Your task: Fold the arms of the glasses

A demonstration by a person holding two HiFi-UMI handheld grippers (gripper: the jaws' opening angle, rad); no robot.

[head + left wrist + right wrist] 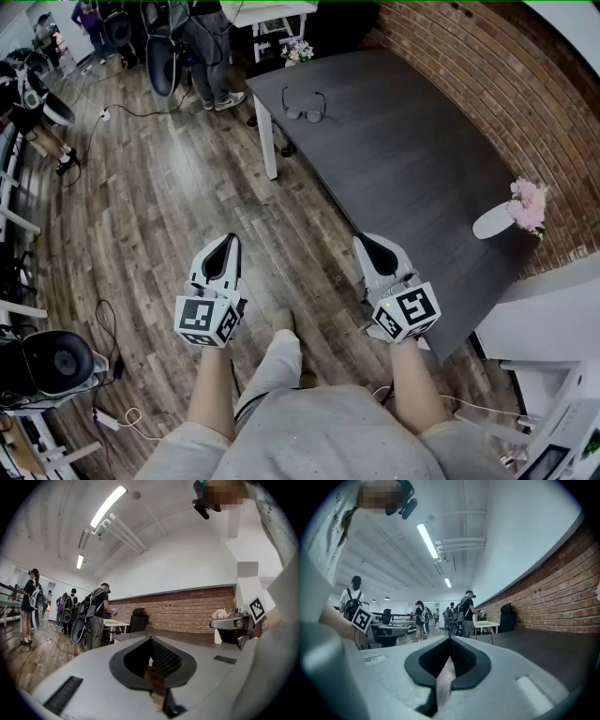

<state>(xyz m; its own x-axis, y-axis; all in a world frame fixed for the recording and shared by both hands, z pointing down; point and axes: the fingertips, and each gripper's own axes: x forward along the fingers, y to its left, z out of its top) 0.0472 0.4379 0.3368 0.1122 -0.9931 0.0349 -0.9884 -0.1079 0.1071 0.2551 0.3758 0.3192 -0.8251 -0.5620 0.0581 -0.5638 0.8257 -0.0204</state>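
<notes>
**A:** Glasses: where are they lying?

**B:** I am listing by size.
- Item one, wooden floor: I am standing on it.
- Item two, dark table: it is running along the brick wall. The glasses are lying on its far end.

**A:** And your tools?

**B:**
- Item three, left gripper: I am holding it level over the floor. Its jaws are pressing together with nothing between them.
- Item four, right gripper: I am holding it level beside the table's near edge. Its jaws are likewise pressing together and gripping nothing.
- Item five, white vase of pink flowers: it is sitting on the table next to the wall.
- Last item, the glasses: they are resting well apart from both grippers, and their arms are looking opened out.
</notes>
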